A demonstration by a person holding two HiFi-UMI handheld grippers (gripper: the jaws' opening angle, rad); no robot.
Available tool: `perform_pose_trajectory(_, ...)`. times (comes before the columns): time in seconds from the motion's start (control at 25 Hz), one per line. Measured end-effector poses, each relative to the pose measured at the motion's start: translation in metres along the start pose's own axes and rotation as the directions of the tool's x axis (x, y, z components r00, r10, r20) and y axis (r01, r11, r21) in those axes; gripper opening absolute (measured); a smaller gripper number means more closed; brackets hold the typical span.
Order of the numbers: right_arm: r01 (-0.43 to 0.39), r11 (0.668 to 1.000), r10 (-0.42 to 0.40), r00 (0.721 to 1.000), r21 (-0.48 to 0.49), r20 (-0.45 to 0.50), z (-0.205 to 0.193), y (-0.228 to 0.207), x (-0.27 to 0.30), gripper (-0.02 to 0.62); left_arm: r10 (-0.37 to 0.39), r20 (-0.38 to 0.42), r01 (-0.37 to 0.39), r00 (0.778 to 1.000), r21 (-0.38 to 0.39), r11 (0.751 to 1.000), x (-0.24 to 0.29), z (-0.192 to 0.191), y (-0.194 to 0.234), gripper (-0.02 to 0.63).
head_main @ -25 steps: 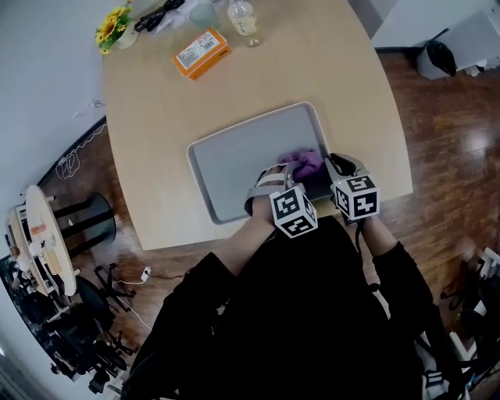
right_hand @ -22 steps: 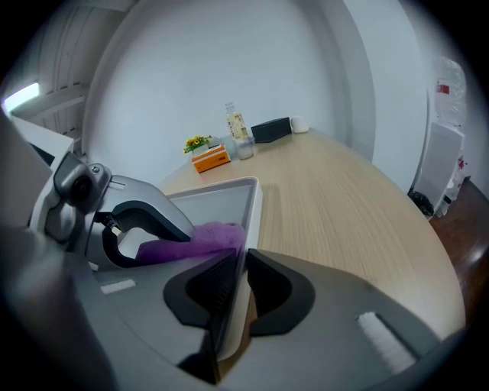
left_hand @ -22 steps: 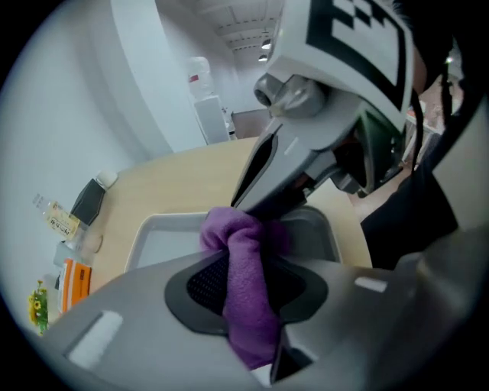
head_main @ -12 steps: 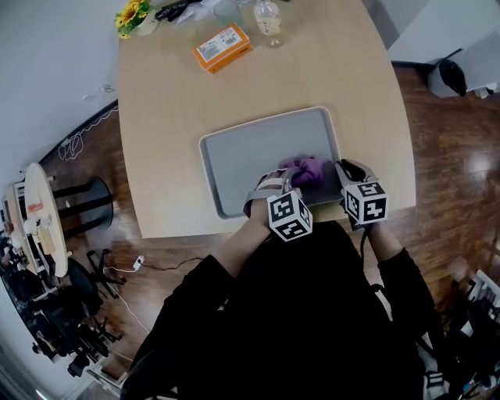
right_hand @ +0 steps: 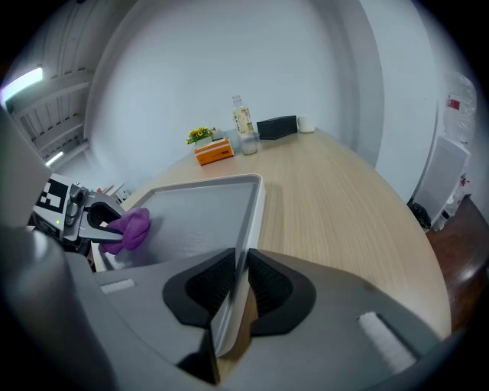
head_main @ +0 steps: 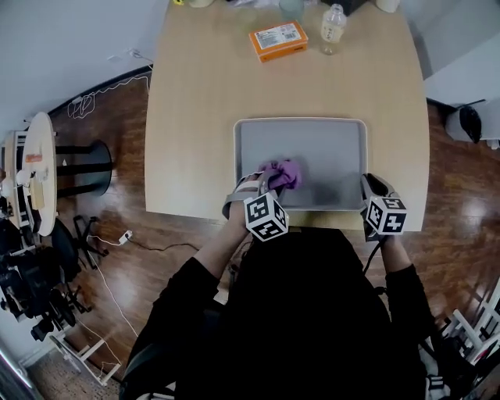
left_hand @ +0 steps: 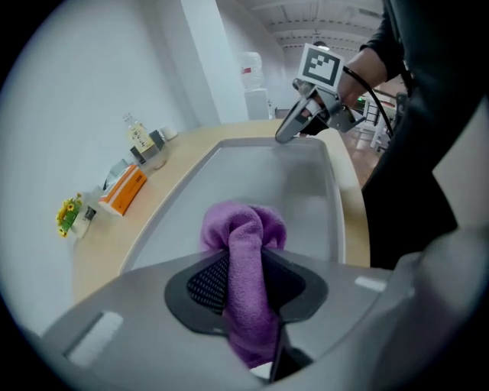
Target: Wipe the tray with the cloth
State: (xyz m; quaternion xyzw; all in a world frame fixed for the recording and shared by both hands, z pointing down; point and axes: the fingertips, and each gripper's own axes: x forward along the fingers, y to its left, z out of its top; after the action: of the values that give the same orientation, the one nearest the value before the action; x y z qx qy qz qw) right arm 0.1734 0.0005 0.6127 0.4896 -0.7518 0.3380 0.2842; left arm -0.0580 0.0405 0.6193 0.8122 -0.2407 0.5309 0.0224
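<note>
A grey rectangular tray lies near the front edge of the wooden table. My left gripper is shut on a purple cloth, whose bunched end rests on the tray's near left part. My right gripper is shut on the tray's near right rim, the rim standing between both pads. From the right gripper view, the cloth and the left gripper show at the tray's left. The left gripper view shows the right gripper at the tray's far corner.
At the table's back stand an orange box, a small clear bottle and a cup. Yellow flowers and a dark case sit there too. A round stand and cables lie on the floor to the left.
The head view has swung, so the tray now sits squarer and more central. My left gripper with the cloth has slid leftward across the tray, away from the right gripper, which stays on the rim.
</note>
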Motion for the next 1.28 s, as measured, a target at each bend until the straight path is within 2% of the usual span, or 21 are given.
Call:
perform_pose_trajectory(0.12, 0.010, 1.000, -0.010, 1.000, -0.004, -0.003, 0.000, 0.002, -0.001, 0.057, 0.026, -0.024, -0.027, 0.999, -0.044, 0.999, -0.014, -0.032, 0.010, 0.084)
perform_pose_trajectory(0.32, 0.018, 1.000, -0.018, 1.000, -0.006, 0.001, 0.001, 0.004, 0.001, 0.057, 0.032, -0.038, -0.038, 0.999, -0.158, 0.987, -0.030, -0.073, 0.025, 0.084)
perform_pose_trajectory(0.48, 0.021, 1.000, -0.021, 1.000, 0.004, 0.008, 0.002, 0.003, 0.003, 0.055, 0.019, -0.064, -0.029, 0.998, -0.161, 0.987, -0.037, -0.083, 0.017, 0.084)
perform_pose_trajectory(0.64, 0.024, 0.999, -0.025, 0.999, 0.028, 0.026, 0.002, 0.003, 0.002, 0.054, 0.037, -0.071, -0.049, 0.997, -0.161, 0.986, -0.041, -0.087, 0.003, 0.083)
perform_pose_trajectory(0.76, 0.024, 0.999, -0.025, 0.999, 0.039, 0.034, 0.000, 0.003, 0.002, 0.054, 0.024, -0.087, -0.036, 0.996, -0.137, 0.990, -0.040, -0.084, 0.001, 0.084)
perform_pose_trajectory(0.88, 0.023, 0.999, -0.025, 0.999, 0.043, 0.039, 0.001, 0.004, 0.002, 0.054, -0.052, -0.038, 0.049, 0.998, -0.077, 0.996, -0.033, -0.054, -0.018, 0.084)
perform_pose_trajectory(1.04, 0.018, 0.999, -0.020, 0.999, 0.045, 0.045, 0.001, 0.006, 0.003, 0.054, -0.156, 0.035, 0.153, 0.987, 0.064, 0.986, -0.008, 0.012, -0.056, 0.086)
perform_pose_trajectory(1.12, 0.015, 0.999, -0.017, 0.999, 0.046, 0.051, 0.002, 0.005, 0.003, 0.054, -0.225, 0.065, 0.215, 0.972, 0.130, 0.968, 0.009, 0.054, -0.075, 0.086)
perform_pose_trajectory(1.28, 0.010, 0.999, -0.012, 0.998, 0.046, 0.056, 0.002, 0.005, 0.002, 0.054, -0.353, 0.125, 0.312, 0.927, 0.263, 0.913, 0.036, 0.135, -0.113, 0.086)
